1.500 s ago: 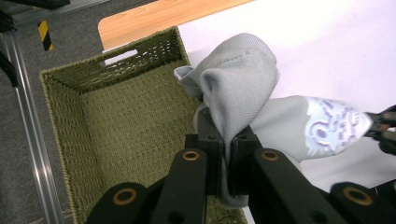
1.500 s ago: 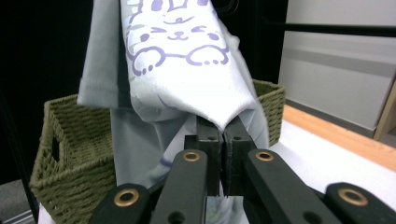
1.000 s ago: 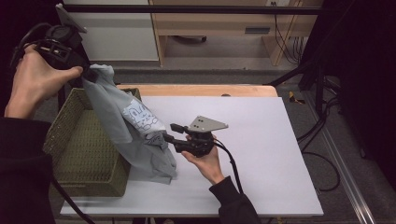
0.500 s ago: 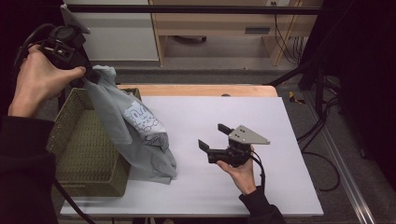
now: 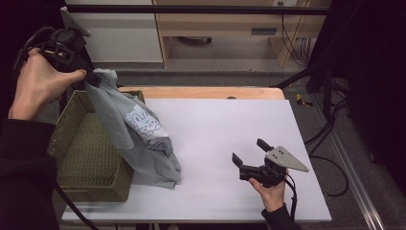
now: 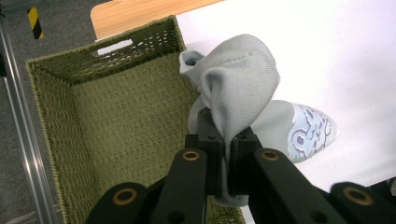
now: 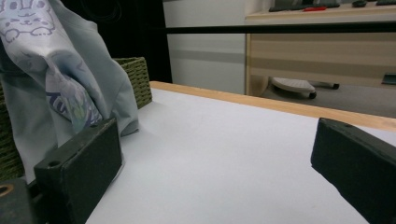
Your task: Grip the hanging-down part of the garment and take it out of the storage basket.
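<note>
A pale grey garment with a cartoon print hangs from my left gripper, which is shut on its top edge high above the green woven basket. The cloth's lower end rests on the white table beside the basket's right wall. In the left gripper view the jaws pinch a bunched fold of the garment over the basket. My right gripper stands open near the table's front right, apart from the cloth, nothing between its fingers. The garment shows at the left of the right gripper view.
The white table top has a wooden far edge. A wooden desk and cables stand behind it. A dark stand and cables lie on the floor to the right.
My right gripper let go of the garment's lower part, opened and drew back to the front right of the table. The left gripper still holds the cloth up.
</note>
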Demonstrator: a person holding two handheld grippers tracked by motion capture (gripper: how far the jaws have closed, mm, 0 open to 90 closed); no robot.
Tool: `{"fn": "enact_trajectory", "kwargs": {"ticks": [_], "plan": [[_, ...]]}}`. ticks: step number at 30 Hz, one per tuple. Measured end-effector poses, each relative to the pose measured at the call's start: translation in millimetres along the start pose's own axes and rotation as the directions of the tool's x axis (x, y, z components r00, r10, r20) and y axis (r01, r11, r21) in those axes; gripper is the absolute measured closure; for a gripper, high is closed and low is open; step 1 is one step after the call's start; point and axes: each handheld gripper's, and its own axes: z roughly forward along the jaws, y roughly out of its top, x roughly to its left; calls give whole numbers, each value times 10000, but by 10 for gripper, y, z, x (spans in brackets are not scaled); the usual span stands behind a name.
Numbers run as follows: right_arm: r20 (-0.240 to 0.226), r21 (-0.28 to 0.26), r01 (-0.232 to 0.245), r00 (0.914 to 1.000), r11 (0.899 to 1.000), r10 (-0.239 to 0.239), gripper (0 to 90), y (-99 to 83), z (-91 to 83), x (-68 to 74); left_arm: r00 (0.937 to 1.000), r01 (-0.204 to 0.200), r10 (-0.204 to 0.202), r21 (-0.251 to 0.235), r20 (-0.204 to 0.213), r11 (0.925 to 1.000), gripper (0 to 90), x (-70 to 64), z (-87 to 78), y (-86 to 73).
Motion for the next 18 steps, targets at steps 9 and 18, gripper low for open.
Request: {"fn": "enact_trajectory", "kwargs": {"ticks": [9, 18], "plan": [[199, -159, -145, 9997, 9998, 148, 3, -119, -165, -48, 10000, -7, 7, -5, 71, 10000, 857, 16, -2, -7], [95, 40, -177, 9998, 9998, 177, 3, -275, -252, -59, 9999, -53, 53, 16, 92, 10000, 857, -16, 20, 13]]}}
